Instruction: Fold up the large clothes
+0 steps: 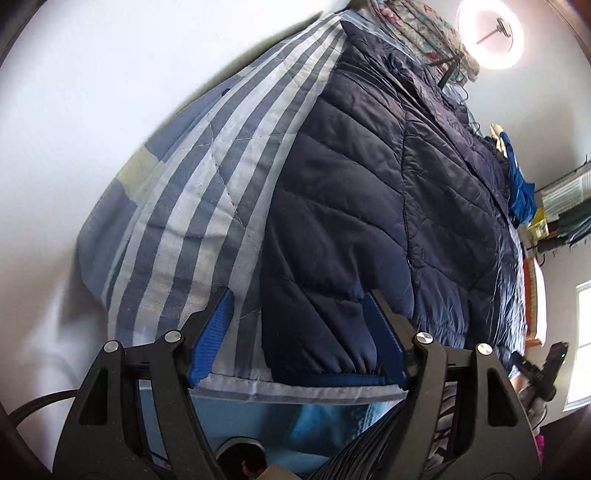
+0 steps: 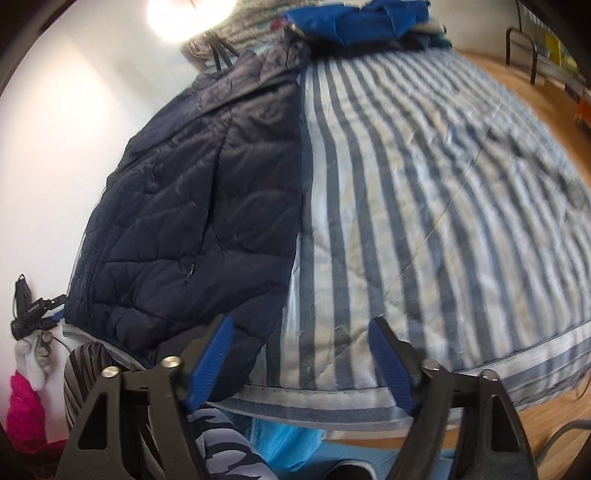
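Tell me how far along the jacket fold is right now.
Done: the navy puffer jacket is laid out on the striped quilt, looking unfolded. In hand: nothing yet; the left gripper is open around the sleeve cuff, and the right gripper is open at the hem corner. Left: every fold.

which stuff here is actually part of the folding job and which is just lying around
Part of the job:
navy puffer jacket
striped quilt it lies on
left gripper
right gripper

Just lying about:
bright blue garment at the far end
ring light
pink cloth
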